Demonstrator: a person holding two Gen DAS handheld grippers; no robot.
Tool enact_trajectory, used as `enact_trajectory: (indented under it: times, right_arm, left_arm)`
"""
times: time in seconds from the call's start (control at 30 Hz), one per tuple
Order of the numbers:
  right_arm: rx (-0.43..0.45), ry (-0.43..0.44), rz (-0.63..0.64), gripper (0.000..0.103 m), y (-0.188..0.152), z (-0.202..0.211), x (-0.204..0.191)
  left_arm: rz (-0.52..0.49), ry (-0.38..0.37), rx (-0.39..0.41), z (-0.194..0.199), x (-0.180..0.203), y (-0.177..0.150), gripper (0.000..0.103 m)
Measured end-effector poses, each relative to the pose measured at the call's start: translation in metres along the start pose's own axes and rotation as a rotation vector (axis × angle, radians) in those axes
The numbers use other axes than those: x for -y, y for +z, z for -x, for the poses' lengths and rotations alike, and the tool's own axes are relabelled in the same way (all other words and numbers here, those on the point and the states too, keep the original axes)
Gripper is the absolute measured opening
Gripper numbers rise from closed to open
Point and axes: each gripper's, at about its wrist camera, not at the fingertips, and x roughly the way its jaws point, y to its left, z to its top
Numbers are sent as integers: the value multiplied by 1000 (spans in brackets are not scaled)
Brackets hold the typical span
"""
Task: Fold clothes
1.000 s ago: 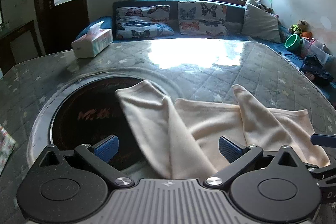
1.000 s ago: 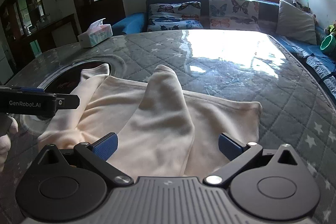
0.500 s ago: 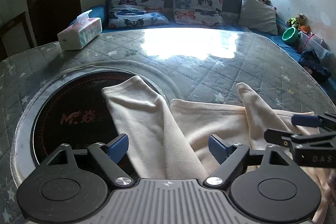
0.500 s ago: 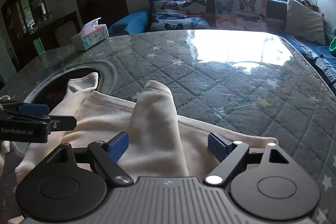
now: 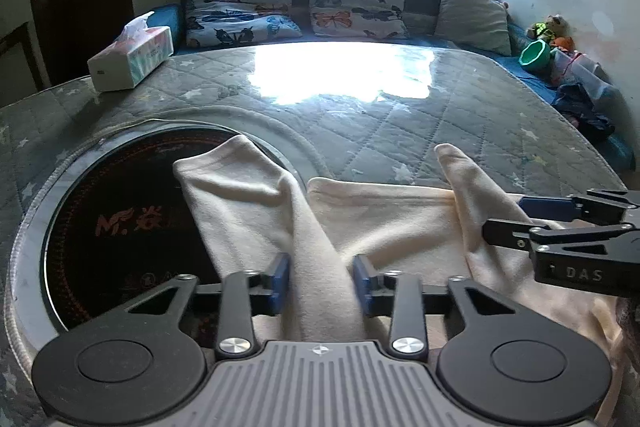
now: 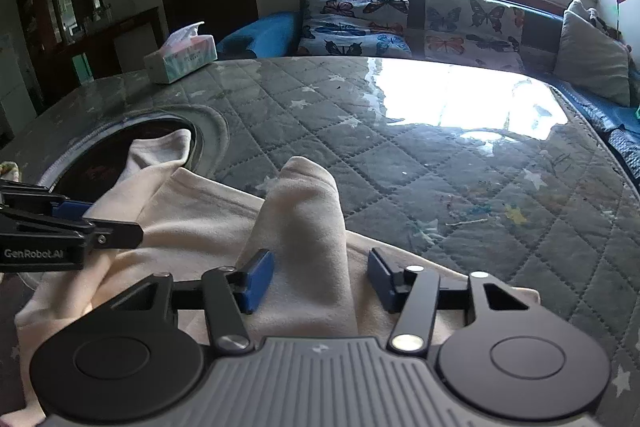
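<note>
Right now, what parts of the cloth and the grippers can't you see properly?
- Near edge of the cloth: both wrist views, hidden under each gripper's own body.
- Left gripper grip: pads flank a sleeve ridge; contact cannot be confirmed.
- Right gripper grip: pads sit apart beside the other ridge; touching unclear.
- Cooktop writing: too dim to read fully.
</note>
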Motion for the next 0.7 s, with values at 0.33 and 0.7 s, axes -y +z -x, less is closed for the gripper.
enact_trajectory:
  times: [0.33,0.7]
  right_arm:
    - [31,17,-2,15,-1,10,1]
    - [128,4,-50,3,-10,54,13]
  left_arm:
    - [15,-13,38,15,-5,-6,8]
    - [62,0,101,57,-22,-23,7]
